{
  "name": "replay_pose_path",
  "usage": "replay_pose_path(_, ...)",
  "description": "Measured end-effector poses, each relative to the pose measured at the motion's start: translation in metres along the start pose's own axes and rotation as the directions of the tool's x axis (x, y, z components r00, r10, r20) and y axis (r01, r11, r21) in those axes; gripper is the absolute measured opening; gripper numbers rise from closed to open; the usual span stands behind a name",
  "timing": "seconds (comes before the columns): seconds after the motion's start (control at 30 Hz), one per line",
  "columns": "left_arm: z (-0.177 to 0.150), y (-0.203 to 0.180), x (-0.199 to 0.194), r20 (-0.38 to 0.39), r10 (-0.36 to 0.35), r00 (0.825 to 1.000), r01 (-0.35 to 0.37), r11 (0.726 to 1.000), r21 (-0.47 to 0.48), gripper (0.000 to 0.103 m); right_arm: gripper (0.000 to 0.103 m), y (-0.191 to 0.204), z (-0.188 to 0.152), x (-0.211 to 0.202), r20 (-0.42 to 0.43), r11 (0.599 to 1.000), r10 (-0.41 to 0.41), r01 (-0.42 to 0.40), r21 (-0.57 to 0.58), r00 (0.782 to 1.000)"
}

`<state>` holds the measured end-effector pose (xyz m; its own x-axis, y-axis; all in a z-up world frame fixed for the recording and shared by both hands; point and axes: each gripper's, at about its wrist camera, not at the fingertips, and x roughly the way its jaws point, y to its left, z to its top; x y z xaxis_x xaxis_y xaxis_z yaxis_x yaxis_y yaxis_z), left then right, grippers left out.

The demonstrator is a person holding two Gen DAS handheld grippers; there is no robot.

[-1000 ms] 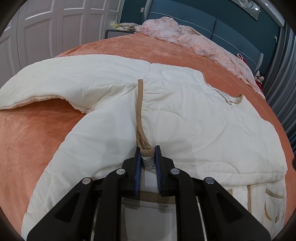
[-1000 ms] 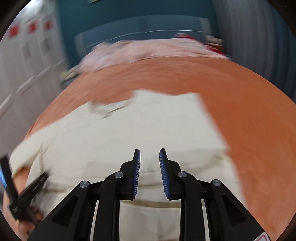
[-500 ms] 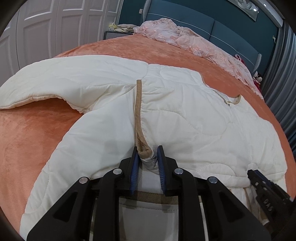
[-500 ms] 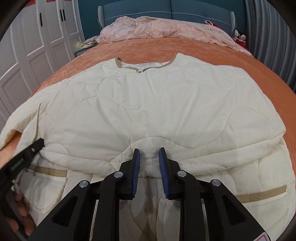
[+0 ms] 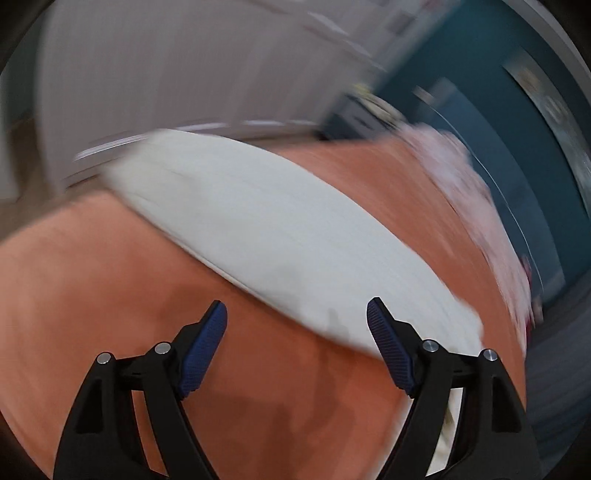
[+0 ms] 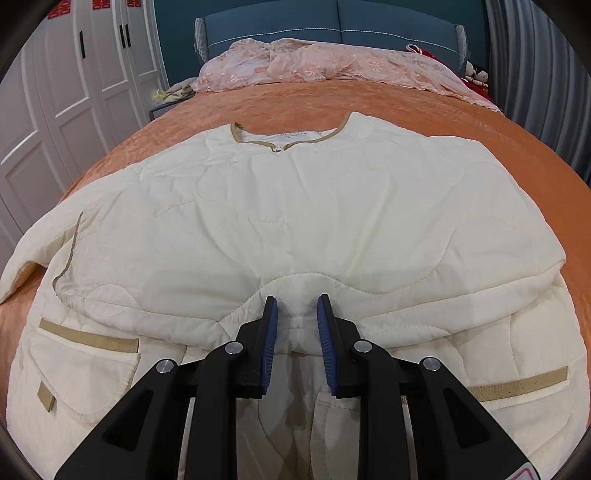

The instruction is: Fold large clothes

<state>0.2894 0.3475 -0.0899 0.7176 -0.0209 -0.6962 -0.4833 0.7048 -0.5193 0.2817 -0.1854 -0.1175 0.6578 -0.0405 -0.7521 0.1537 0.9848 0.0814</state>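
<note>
The left gripper (image 5: 296, 314) has its jaws spread wide, having just been opening, and nothing sits between the blue pads (image 5: 201, 349); below the gap there is only the orange bedspread (image 5: 92, 295). Its view is heavily blurred. A long cream part of the jacket (image 5: 277, 240) lies slanted across the bedspread ahead of the fingers, its near edge passing just beyond the right-hand pad. Behind it a smeared white wardrobe (image 5: 147, 66) and a teal wall (image 5: 480, 92) can be made out, nothing finer.

The right gripper (image 6: 297, 306) has its jaws close together with a narrow gap, and a fold of the cream quilted jacket (image 6: 295, 221) sits between the pads (image 6: 267, 343); whether they actually press on the fabric cannot be told. The jacket lies flat and front-up on the bedspread (image 6: 332, 99), neckline with its tan trim (image 6: 280, 142) pointing toward the headboard (image 6: 332, 18). Its upper part is folded down over the lower part, the fold's edge running across just at the fingertips. A patch pocket with a tan band (image 6: 88, 339) shows at lower left and another tan band (image 6: 517, 386) at lower right. One sleeve (image 6: 29, 251) stretches off to the left. A pink lace cover (image 6: 332, 62) is bunched at the bed's head, with white wardrobe doors (image 6: 74, 92) on the left
</note>
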Motion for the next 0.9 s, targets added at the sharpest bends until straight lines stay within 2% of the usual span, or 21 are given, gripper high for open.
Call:
replay_pose_path(0.1, 0.033, 0.044, 0.014, 0.014, 0.028, 1.000, -0.025, 0.989, -0.145, 0.075, 0.022, 0.000, 0.000, 0.001, 0.001, 1.000, -0.013, 0.013, -0.012, 1.000)
replay_pose_path(0.13, 0.038, 0.053, 0.018, 0.009, 0.029, 1.000, -0.027, 0.984, -0.175, 0.071, 0.022, 0.000, 0.000, 0.001, 0.001, 1.000, -0.018, 0.018, -0.015, 1.000)
replay_pose_path(0.2, 0.047, 0.065, 0.028, 0.008, 0.008, 1.000, -0.007, 0.977, -0.211, 0.066, 0.022, 0.001, 0.000, 0.001, 0.002, 1.000, -0.024, 0.024, -0.018, 1.000)
replay_pose_path(0.27, 0.050, 0.066, 0.034, 0.008, 0.019, 1.000, -0.017, 0.978, -0.207, 0.055, 0.022, 0.002, 0.000, 0.001, 0.002, 0.999, -0.028, 0.028, -0.020, 1.000)
replay_pose_path(0.3, 0.052, 0.063, 0.038, 0.006, 0.025, 1.000, -0.023, 0.981, -0.194, 0.044, 0.022, 0.003, 0.000, 0.000, 0.002, 0.999, -0.030, 0.030, -0.021, 1.000)
replay_pose_path(0.33, 0.051, 0.060, 0.038, 0.003, 0.033, 0.999, -0.032, 0.983, -0.183, 0.028, 0.022, 0.003, 0.000, 0.000, 0.002, 0.999, -0.029, 0.029, -0.020, 1.000)
replay_pose_path(0.4, 0.055, 0.058, 0.038, -0.009, 0.015, 1.000, -0.016, 0.986, -0.167, 0.014, 0.022, 0.002, 0.000, 0.000, 0.003, 0.999, -0.027, 0.027, -0.019, 1.000)
replay_pose_path(0.47, 0.058, 0.049, 0.029, 0.019, -0.001, 1.000, 0.004, 0.990, -0.138, 0.010, 0.022, 0.003, 0.000, 0.000, 0.004, 0.999, -0.027, 0.027, -0.018, 1.000)
replay_pose_path(0.53, 0.063, 0.022, 0.014, 0.057, -0.024, 0.998, 0.027, 0.998, -0.053, 0.008, 0.022, 0.003, 0.000, -0.001, 0.008, 1.000, -0.025, 0.025, -0.015, 1.000)
replay_pose_path(0.63, 0.063, -0.044, -0.017, 0.099, -0.090, 0.991, 0.078, 0.989, 0.122, 0.008, 0.025, 0.003, -0.001, -0.007, 0.030, 1.000, -0.026, 0.026, -0.006, 0.999)
replay_pose_path(0.67, 0.060, -0.064, -0.026, 0.108, -0.114, 0.988, 0.095, 0.981, 0.169, 0.008, 0.028, 0.002, 0.000, -0.010, 0.039, 1.000, -0.028, 0.028, -0.001, 0.999)
replay_pose_path(0.73, 0.047, -0.127, -0.053, 0.121, -0.185, 0.975, 0.139, 0.939, 0.315, 0.008, 0.040, -0.001, 0.000, -0.019, 0.062, 1.000, -0.015, 0.014, 0.018, 0.998)
replay_pose_path(0.77, 0.042, -0.146, -0.059, 0.118, -0.210, 0.971, 0.157, 0.923, 0.351, 0.008, 0.043, -0.003, 0.000, -0.023, 0.072, 1.000, -0.008, 0.006, 0.027, 0.997)
replay_pose_path(0.8, 0.028, -0.179, -0.070, 0.105, -0.256, 0.961, 0.191, 0.888, 0.417, 0.008, 0.046, -0.006, -0.002, -0.030, 0.088, 0.999, -0.004, 0.001, 0.037, 0.996)
replay_pose_path(0.9, -0.014, -0.252, -0.092, 0.045, -0.346, 0.937, 0.265, 0.790, 0.553, 0.008, 0.047, -0.014, -0.006, -0.048, 0.108, 0.998, 0.017, -0.024, 0.062, 0.994)
